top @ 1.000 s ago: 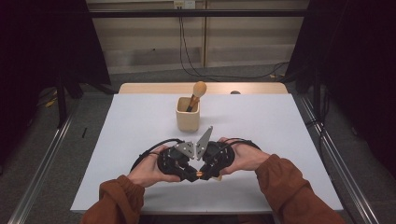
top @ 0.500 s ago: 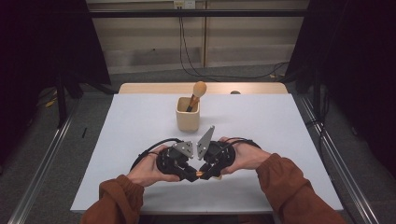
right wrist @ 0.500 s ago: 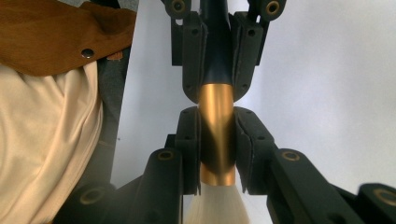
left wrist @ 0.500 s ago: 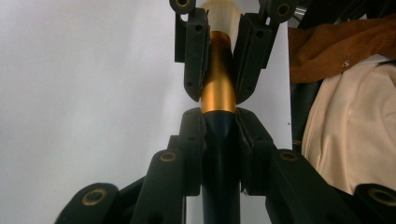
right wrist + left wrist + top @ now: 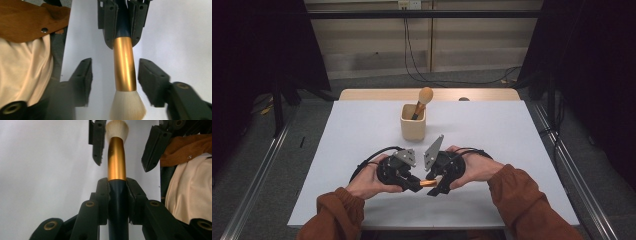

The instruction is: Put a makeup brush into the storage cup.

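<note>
Brush (image 5: 116,160) is the thing to watch. It is a makeup brush with a dark handle, a gold middle and a soft, pale tuft at one end. It lies flat, a little above the white table (image 5: 512,130), stretched sideways between the two hands.

The left gripper (image 5: 117,185) is squeezed tight on the dark handle, right where the dark part meets the gold part. From that gripper the brush points straight out, with the gold part first and the tuft at the far end, toward the right gripper (image 5: 114,79).

The right gripper has just been opening its jaws. The gold part runs down the middle of the gap between them, and the black pads (image 5: 85,75) stand off on both sides without touching it. So the left gripper alone carries the brush.

Both hands sit on the near side of the tan cup (image 5: 413,121), which stands past them toward the far edge of the table. Another brush (image 5: 422,100) leans in that cup, round head up.

My guess is that the brush goes into the cup next. The left gripper would have to tip it upright to drop it in, and the right gripper should slide back along the brush first so the tuft does not catch.
</note>
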`<state>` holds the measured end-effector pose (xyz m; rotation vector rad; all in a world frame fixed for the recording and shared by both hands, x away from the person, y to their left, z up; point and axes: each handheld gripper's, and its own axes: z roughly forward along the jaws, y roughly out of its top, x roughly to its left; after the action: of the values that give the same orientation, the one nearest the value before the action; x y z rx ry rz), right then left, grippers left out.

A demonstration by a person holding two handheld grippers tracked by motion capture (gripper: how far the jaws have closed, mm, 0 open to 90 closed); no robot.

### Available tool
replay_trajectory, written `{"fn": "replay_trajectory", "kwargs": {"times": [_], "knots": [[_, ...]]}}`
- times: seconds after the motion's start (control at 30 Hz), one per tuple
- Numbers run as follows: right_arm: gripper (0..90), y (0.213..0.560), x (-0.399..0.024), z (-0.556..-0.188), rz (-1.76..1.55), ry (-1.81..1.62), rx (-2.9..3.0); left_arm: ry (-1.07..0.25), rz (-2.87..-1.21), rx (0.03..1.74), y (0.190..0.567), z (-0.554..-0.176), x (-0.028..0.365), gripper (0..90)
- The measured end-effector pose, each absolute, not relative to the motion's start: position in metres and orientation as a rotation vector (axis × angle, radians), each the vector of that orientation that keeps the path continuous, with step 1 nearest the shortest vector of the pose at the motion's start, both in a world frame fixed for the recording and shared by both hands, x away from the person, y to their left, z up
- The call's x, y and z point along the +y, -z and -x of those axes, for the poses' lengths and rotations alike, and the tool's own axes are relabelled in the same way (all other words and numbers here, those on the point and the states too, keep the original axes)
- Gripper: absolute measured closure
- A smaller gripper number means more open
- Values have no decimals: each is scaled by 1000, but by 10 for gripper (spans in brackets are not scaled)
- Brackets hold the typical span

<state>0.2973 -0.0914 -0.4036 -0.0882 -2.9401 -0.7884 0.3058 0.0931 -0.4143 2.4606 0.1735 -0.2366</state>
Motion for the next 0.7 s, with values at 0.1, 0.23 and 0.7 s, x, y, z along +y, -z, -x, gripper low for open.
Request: {"fn": "replay_trajectory", "kwargs": {"times": [0.1,0.23,0.7], "knots": [[364,405,-92,-298,107,816,-2946,251,-2463,168,415,-305,94,742],[291,406,-98,-300,144,827,-2940,248,-2446,189,417,-304,97,742],[121,408,-121,-302,325,912,-2935,245,-2382,260,417,-307,115,742]]}}
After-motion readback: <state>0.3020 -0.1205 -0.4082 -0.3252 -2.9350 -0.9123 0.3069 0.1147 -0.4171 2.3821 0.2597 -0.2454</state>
